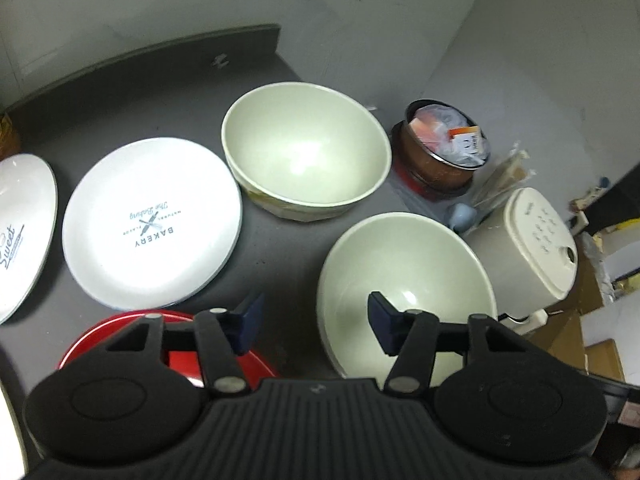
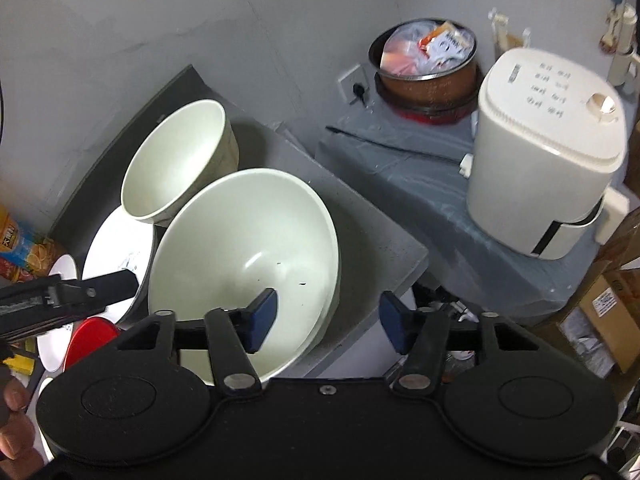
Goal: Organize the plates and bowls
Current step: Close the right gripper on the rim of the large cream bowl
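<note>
On the grey counter (image 1: pixel 168 92) stand a deep pale green bowl (image 1: pixel 304 148), a wide pale green bowl (image 1: pixel 404 264), a white "Bakery" plate (image 1: pixel 152 220), a white "Sweet" plate (image 1: pixel 20 232) and a red plate (image 1: pixel 112 336). My left gripper (image 1: pixel 316 324) is open and empty, its right finger over the wide bowl's near inside, its left over the red plate's edge. My right gripper (image 2: pixel 328 320) is open and empty; its left finger hangs inside the wide bowl (image 2: pixel 248 256), its right finger outside the rim. The deep bowl (image 2: pixel 180 156) sits behind. The left gripper's finger (image 2: pixel 100 288) shows at left.
A white rice cooker (image 2: pixel 548 164) and a brown pot full of packets (image 2: pixel 428 68) stand on a lower grey-covered surface to the right. Cardboard boxes (image 2: pixel 600 312) lie below right. An orange packet (image 2: pixel 24 248) sits at far left. Grey walls rise behind.
</note>
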Action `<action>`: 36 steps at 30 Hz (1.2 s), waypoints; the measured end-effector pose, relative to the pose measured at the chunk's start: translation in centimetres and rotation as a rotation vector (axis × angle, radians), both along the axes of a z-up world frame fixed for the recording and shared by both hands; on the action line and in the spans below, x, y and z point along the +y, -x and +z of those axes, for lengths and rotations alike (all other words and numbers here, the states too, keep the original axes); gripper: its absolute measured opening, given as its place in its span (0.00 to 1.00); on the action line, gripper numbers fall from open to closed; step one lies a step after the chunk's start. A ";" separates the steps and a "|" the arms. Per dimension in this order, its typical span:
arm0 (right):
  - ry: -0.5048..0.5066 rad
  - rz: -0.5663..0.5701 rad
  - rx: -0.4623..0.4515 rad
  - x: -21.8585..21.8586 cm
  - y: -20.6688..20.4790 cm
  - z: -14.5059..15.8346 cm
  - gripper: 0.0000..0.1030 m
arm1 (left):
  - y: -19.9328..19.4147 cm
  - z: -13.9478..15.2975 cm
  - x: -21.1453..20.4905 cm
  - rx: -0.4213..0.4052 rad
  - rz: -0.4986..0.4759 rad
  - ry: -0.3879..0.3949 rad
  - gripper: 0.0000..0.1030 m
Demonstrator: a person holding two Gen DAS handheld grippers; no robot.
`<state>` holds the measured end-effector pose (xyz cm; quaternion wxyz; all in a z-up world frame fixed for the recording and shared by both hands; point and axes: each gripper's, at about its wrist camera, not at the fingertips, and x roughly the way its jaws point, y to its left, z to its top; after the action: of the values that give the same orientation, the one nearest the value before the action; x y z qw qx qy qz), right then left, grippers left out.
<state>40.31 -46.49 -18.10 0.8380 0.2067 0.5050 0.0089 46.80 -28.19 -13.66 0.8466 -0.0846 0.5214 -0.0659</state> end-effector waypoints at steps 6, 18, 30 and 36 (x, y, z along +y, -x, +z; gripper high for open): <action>-0.026 0.019 0.045 0.2 -1.2 -1.6 0.37 | -1.3 -1.6 -0.7 0.035 0.015 -0.009 0.44; -0.050 -0.028 0.048 0.1 -1.5 -2.6 0.15 | -2.3 -4.0 -0.6 0.121 0.050 0.045 0.09; -0.035 -0.071 -0.034 0.8 1.0 0.5 0.16 | -0.6 -1.2 0.5 0.055 -0.019 0.064 0.05; -0.029 -0.089 -0.089 2.4 2.6 2.6 0.16 | 1.1 1.0 2.7 0.008 -0.023 0.087 0.03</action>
<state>37.67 -44.10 -15.46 0.8560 0.2407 0.4573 -0.0119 45.71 -25.45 -12.66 0.8392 -0.1156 0.5222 -0.0982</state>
